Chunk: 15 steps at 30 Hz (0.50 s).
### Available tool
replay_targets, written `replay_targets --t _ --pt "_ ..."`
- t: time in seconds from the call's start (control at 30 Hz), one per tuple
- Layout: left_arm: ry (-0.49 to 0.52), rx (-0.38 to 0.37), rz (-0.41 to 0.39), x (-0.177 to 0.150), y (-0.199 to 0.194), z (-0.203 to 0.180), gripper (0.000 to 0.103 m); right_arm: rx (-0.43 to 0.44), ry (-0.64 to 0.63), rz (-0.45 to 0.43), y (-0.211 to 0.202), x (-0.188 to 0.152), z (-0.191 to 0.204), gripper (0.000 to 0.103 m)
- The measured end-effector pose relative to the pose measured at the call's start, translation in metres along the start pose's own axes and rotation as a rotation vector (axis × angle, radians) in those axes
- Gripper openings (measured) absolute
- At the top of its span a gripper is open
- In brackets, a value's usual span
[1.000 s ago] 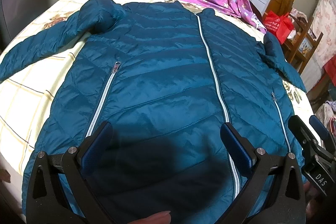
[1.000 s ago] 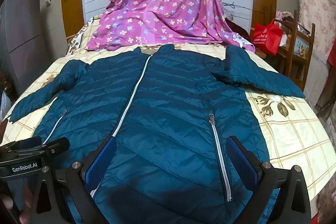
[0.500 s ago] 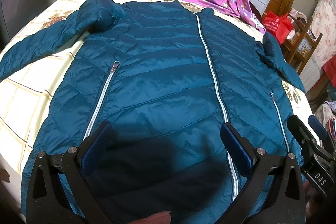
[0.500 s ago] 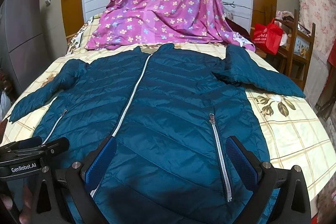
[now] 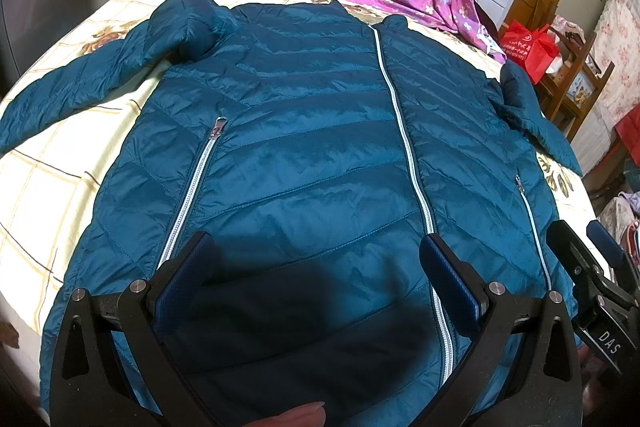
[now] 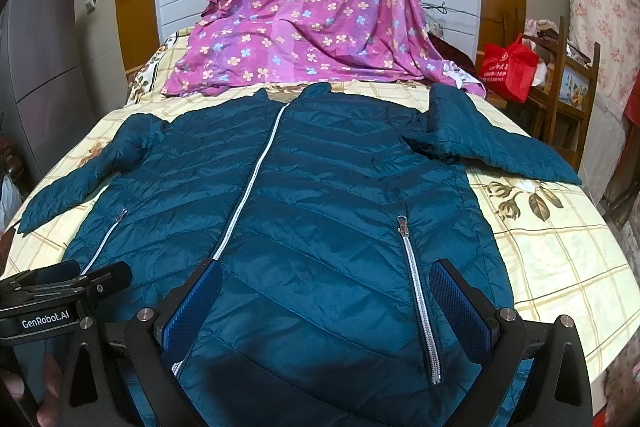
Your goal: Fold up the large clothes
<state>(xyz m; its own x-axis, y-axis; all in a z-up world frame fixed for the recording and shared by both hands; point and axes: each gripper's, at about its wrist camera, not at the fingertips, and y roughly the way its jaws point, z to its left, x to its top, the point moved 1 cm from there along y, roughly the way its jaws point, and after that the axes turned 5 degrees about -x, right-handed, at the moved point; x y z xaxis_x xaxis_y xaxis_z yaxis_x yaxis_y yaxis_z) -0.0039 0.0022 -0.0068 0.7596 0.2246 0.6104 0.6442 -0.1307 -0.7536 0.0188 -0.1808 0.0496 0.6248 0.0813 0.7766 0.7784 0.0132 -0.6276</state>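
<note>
A teal quilted puffer jacket (image 5: 312, 131) (image 6: 320, 195) lies flat and zipped on the bed, front up, collar at the far end, both sleeves spread out to the sides. My left gripper (image 5: 316, 267) hovers open over the hem, left of the silver centre zipper (image 5: 404, 131). My right gripper (image 6: 326, 291) is open above the hem on the jacket's right half, around the pocket zipper (image 6: 416, 279). Neither holds any fabric. The right gripper (image 5: 592, 267) shows at the left wrist view's right edge, and the left gripper (image 6: 60, 283) at the right wrist view's left edge.
The bed has a cream checked sheet with flowers (image 6: 552, 251). A purple flowered cloth (image 6: 312, 11) drapes over the headboard end. A red bag (image 6: 508, 67) sits on wooden chairs (image 6: 572, 95) to the right. A grey cabinet (image 6: 44, 67) stands on the left.
The left wrist view has drifted slightly, so the jacket sits a little lower and nearer. The right wrist view is almost unchanged. Both grippers stay open.
</note>
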Motion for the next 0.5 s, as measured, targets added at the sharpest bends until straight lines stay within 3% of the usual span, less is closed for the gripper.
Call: replay_targets --t 0.5 --pt "-0.001 -0.002 0.001 0.0014 0.0001 0.0015 0.103 0.001 0.000 0.000 -0.0002 0.0001 -0.0001 0.103"
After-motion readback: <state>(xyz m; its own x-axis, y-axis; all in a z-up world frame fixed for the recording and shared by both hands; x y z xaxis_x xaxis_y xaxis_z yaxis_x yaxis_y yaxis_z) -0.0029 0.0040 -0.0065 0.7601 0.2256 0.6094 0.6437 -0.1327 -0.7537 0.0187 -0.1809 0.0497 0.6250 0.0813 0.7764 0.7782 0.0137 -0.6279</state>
